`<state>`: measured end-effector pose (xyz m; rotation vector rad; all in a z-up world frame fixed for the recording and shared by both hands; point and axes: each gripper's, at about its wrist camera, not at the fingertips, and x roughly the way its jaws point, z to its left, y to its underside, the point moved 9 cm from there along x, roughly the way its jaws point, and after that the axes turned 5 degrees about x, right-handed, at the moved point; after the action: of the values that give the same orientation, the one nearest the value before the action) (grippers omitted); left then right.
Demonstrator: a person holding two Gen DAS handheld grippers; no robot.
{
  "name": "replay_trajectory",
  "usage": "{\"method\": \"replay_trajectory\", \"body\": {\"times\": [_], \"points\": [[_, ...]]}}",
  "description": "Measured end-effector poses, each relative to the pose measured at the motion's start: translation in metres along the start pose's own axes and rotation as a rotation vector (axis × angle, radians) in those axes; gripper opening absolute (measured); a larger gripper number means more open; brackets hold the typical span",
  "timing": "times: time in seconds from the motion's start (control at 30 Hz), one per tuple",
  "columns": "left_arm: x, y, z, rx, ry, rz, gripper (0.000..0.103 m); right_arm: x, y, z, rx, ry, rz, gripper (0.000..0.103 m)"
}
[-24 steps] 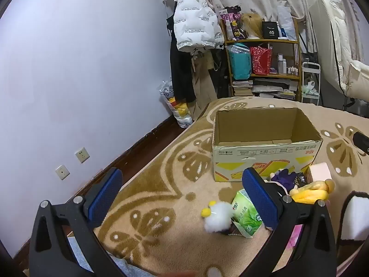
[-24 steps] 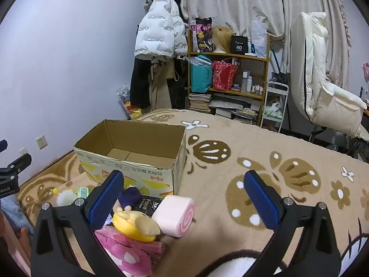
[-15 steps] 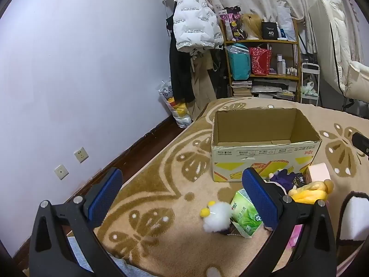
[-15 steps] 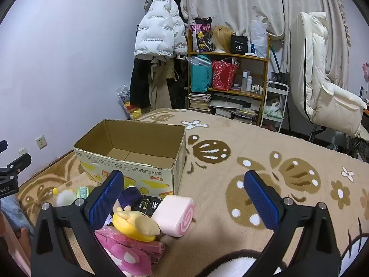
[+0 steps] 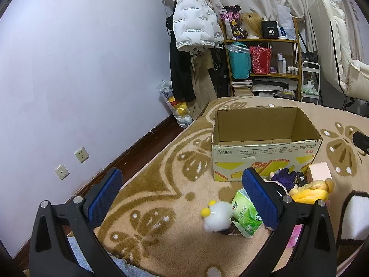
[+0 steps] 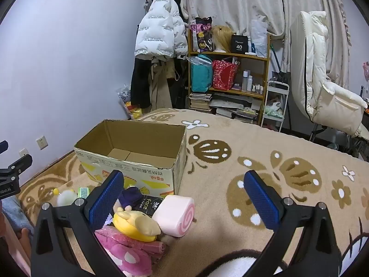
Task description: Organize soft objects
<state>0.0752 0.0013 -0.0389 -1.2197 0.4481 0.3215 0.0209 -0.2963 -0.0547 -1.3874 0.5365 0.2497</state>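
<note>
An open, empty cardboard box (image 5: 265,147) (image 6: 136,152) stands on the patterned carpet. In front of it lies a heap of soft things: a white fluffy chick toy (image 5: 216,215) (image 6: 65,197), a green tissue pack (image 5: 245,212), a purple plush (image 5: 283,175) (image 6: 131,196), a black "face" pack (image 6: 147,204), a yellow plush (image 5: 309,190) (image 6: 136,225), a pink swirl-roll cushion (image 6: 174,214) (image 5: 319,172) and a pink spotted plush (image 6: 129,251). My left gripper (image 5: 182,194) hovers open above the carpet left of the heap. My right gripper (image 6: 183,198) is open above the heap's right side. Neither holds anything.
A wooden shelf (image 6: 230,78) packed with bags, books and bottles stands at the back beside hung coats (image 6: 159,34). A white padded chair (image 6: 322,87) is at the right. The purple wall with sockets (image 5: 80,154) runs along the left. A black-and-white plush (image 6: 242,265) lies near.
</note>
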Motion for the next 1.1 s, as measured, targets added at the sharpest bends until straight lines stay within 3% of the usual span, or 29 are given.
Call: {"method": "replay_trajectory", "body": {"times": [1.1], "points": [[0.0017, 0.002, 0.0003, 0.004, -0.001, 0.002, 0.103, -0.0009, -0.0007, 0.0019, -0.002, 0.002, 0.006, 0.103]]}}
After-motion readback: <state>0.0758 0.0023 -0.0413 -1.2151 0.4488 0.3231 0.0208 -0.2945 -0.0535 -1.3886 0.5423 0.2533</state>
